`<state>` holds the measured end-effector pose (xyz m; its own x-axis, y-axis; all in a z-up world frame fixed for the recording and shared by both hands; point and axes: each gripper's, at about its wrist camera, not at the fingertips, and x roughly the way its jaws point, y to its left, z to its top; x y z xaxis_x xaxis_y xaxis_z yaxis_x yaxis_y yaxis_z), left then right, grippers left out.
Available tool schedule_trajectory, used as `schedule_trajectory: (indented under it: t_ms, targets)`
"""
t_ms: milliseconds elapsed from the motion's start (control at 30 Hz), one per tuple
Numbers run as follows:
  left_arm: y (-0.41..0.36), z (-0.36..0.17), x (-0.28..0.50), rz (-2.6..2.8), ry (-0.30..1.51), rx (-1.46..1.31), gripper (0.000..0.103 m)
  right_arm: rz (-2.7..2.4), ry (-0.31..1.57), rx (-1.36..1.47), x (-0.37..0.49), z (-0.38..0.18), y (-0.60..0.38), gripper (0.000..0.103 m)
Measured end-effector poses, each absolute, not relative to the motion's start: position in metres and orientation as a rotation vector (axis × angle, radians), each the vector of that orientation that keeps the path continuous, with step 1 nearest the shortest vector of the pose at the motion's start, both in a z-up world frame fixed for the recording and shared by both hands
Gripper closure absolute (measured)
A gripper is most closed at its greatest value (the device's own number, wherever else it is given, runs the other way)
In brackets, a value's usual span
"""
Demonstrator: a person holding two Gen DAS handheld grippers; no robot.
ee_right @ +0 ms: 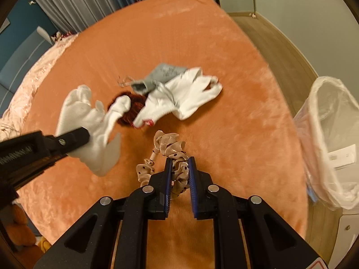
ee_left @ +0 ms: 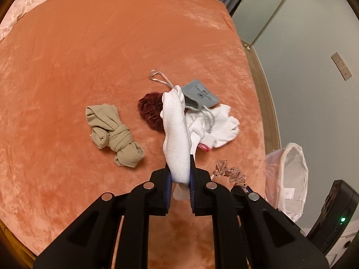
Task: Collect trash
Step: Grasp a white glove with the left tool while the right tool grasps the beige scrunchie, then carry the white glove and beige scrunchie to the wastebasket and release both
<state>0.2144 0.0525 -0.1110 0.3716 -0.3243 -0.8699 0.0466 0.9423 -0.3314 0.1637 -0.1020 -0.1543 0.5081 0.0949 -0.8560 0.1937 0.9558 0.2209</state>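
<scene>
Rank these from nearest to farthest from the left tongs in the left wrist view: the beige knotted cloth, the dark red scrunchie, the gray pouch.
Measured from the left tongs, shut on a white sock:
1. Beige knotted cloth, on the bedspread to the left.
2. Dark red scrunchie, just beyond, partly behind the sock.
3. Gray pouch, farthest back, to the right.

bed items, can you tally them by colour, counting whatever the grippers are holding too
white: 2, the white sock in the left gripper, and the white sock lying on the bed
beige: 2, the knotted beige stockings and the polka-dot scrunchie in the right gripper
grey: 1, the drawstring pouch
dark red: 1, the velvet scrunchie
total: 6
</scene>
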Motion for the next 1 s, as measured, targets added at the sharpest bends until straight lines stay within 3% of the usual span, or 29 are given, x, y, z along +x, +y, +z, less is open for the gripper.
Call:
schedule_trajectory:
  t_ms: [433,1000]
  targets:
    - [-0.001,-0.063,0.163,-0.331,1.082,-0.19,0.091,-0.115,0.901,0.344,0.106,-0.099,-0.151,0.089]
    - [-0.075,-0.033,0.118,-0.463,1.031,-0.108,0.091,-0.226,0.792,0.398,0.049,-0.068,-0.233,0.089]
